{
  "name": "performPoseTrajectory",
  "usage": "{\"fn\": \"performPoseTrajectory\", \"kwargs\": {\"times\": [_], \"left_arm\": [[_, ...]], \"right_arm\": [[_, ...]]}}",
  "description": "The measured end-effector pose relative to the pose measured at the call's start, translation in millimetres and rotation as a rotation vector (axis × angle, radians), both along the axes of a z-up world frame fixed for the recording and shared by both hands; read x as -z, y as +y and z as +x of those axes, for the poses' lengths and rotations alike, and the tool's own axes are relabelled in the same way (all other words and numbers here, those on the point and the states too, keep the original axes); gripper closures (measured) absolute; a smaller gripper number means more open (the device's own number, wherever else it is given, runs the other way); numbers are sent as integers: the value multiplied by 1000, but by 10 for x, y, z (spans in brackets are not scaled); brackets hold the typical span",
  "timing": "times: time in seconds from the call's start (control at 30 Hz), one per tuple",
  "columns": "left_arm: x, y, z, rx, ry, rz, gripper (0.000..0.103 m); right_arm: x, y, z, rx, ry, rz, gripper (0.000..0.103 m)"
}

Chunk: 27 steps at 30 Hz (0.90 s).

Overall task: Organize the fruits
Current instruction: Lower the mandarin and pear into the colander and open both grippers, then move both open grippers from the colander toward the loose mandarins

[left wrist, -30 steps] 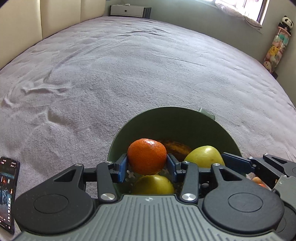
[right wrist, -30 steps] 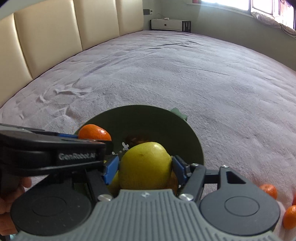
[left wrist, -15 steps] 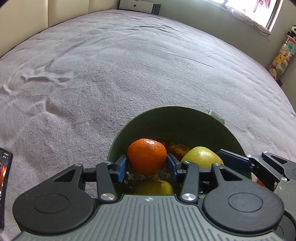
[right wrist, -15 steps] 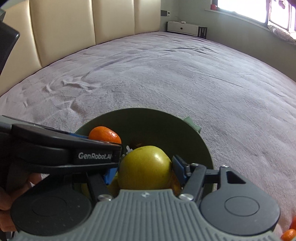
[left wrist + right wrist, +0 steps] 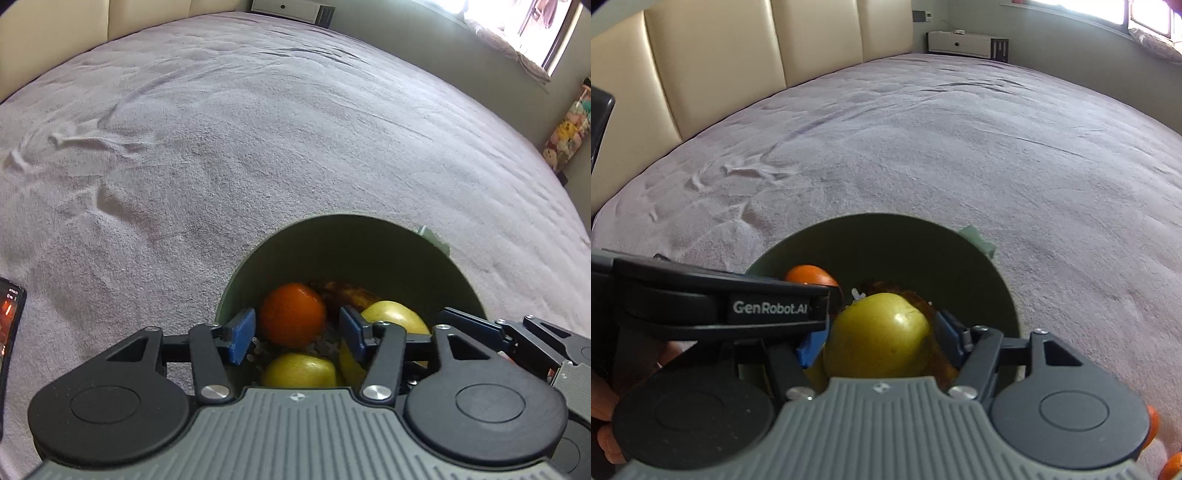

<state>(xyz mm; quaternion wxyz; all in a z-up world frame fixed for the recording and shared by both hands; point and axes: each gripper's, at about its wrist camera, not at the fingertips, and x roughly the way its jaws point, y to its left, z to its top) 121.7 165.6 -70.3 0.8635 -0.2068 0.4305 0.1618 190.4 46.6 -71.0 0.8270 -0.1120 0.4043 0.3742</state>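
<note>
A dark green bowl (image 5: 354, 236) sits on the grey bedspread and holds fruit. In the left wrist view my left gripper (image 5: 297, 334) is open over the bowl; an orange tangerine (image 5: 291, 314) lies just beyond the parted blue pads, with a yellow-green apple (image 5: 299, 371) below it and a brownish fruit (image 5: 347, 295) behind. In the right wrist view my right gripper (image 5: 882, 338) is shut on another yellow-green apple (image 5: 879, 336), held over the bowl (image 5: 886, 236). The tangerine (image 5: 809, 275) shows behind the left gripper's body.
A phone (image 5: 9, 321) lies at the left edge of the bed. Loose tangerines (image 5: 1172, 467) lie on the bedspread at the lower right. A padded headboard (image 5: 738, 62) and a white cabinet (image 5: 964, 38) stand beyond the bed.
My left gripper has opened and the tangerine has dropped from its pads into the bowl. My right gripper has lowered slightly with the apple still held.
</note>
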Motion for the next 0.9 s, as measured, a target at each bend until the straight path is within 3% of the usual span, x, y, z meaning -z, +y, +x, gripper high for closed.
{"fn": "performPoseTrajectory", "kwargs": {"times": [0.1, 0.3, 0.4, 0.53, 0.77, 0.9], "left_arm": [[-65, -46, -13, 2, -9, 44, 26], [-143, -104, -31, 20, -26, 38, 25], [-228, -137, -58, 21, -44, 45, 25], [-355, -252, -109, 47, -67, 77, 25], [-563, -519, -222, 120, -124, 121, 25], [-623, -716, -285, 189, -148, 95, 25]], "right_arm": [[-52, -66, 25, 23, 18, 19, 34], [-157, -128, -28, 35, 3, 10, 33], [-242, -190, -80, 42, -4, 20, 23], [-382, -315, -190, 60, -32, 34, 22], [-589, -675, -417, 175, -117, 17, 20], [-632, -911, -517, 270, -141, -17, 19]]}}
